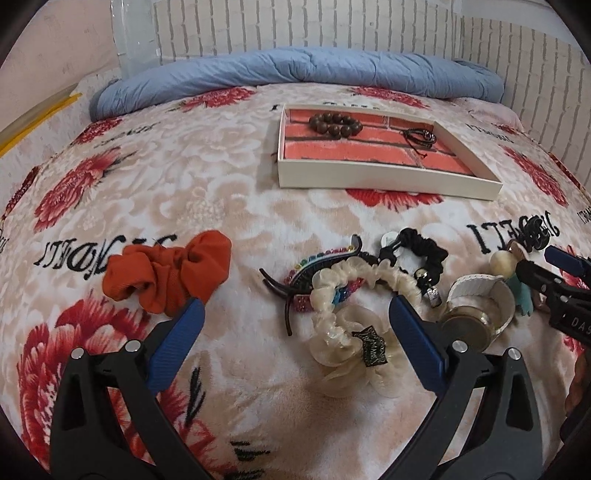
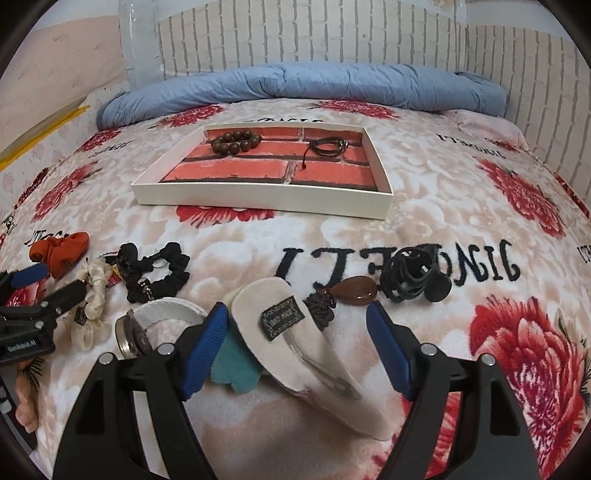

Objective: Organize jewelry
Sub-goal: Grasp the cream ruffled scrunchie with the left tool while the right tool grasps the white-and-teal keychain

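Note:
A white tray (image 1: 388, 182) with a red brick-print floor lies on the bed; it also shows in the right wrist view (image 2: 258, 199). In it are a brown bead bracelet (image 1: 334, 125) and a dark cord bracelet (image 1: 419, 136). My left gripper (image 1: 295, 314) is open low over a cream scrunchie (image 1: 343, 332) and a beaded hair clip (image 1: 295, 280). My right gripper (image 2: 295, 317) is open around a cream felt hair clip (image 2: 295, 332), beside a brown pendant (image 2: 356, 291) and a black claw clip (image 2: 413, 277).
An orange scrunchie (image 1: 166, 273), a black scrunchie (image 1: 417, 251) and a white-strapped watch (image 1: 476, 310) lie on the floral blanket (image 1: 184, 177). A rolled blue quilt (image 1: 295, 70) lies at the far edge against the brick-pattern wall (image 2: 332, 33).

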`<action>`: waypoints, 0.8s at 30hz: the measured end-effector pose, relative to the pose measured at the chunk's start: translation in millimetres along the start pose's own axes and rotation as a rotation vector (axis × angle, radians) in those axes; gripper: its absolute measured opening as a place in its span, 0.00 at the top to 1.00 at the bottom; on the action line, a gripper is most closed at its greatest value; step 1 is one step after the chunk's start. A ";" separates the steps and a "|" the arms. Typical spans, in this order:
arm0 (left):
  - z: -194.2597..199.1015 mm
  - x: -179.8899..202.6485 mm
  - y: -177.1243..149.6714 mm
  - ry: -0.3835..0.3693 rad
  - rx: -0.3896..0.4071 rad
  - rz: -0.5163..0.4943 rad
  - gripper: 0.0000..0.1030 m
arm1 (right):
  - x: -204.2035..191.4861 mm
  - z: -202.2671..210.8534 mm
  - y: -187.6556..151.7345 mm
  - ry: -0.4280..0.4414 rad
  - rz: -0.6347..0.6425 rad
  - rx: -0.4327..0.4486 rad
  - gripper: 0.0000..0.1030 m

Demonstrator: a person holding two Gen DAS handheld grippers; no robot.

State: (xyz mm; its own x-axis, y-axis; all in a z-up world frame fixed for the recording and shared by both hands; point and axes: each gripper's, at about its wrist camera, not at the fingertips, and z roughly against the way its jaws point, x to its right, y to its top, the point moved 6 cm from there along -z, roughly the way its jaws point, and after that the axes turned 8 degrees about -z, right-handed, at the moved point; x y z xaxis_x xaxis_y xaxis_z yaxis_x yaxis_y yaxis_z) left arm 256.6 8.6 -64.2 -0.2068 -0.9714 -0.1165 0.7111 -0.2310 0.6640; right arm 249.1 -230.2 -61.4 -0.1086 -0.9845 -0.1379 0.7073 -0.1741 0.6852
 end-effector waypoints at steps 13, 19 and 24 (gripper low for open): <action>-20.2 6.4 -10.0 -0.084 -0.070 0.008 0.65 | -1.1 -10.2 -5.2 0.106 -0.043 -0.047 0.50; -18.5 3.8 -11.2 -0.107 -0.067 0.031 0.78 | -4.3 -8.6 -5.1 0.132 -0.053 -0.057 0.59; -18.0 1.3 -11.4 -0.109 -0.066 0.040 0.87 | -6.8 -3.8 -4.7 0.145 -0.044 -0.049 0.72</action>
State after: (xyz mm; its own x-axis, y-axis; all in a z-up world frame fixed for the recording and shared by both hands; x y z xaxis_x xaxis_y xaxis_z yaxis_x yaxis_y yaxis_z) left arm 260.3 9.0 -85.1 -0.2469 -0.9690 -0.0078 0.7620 -0.1991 0.6162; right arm 249.1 -222.5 -66.4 -0.0410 -0.9615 -0.2717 0.7374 -0.2126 0.6411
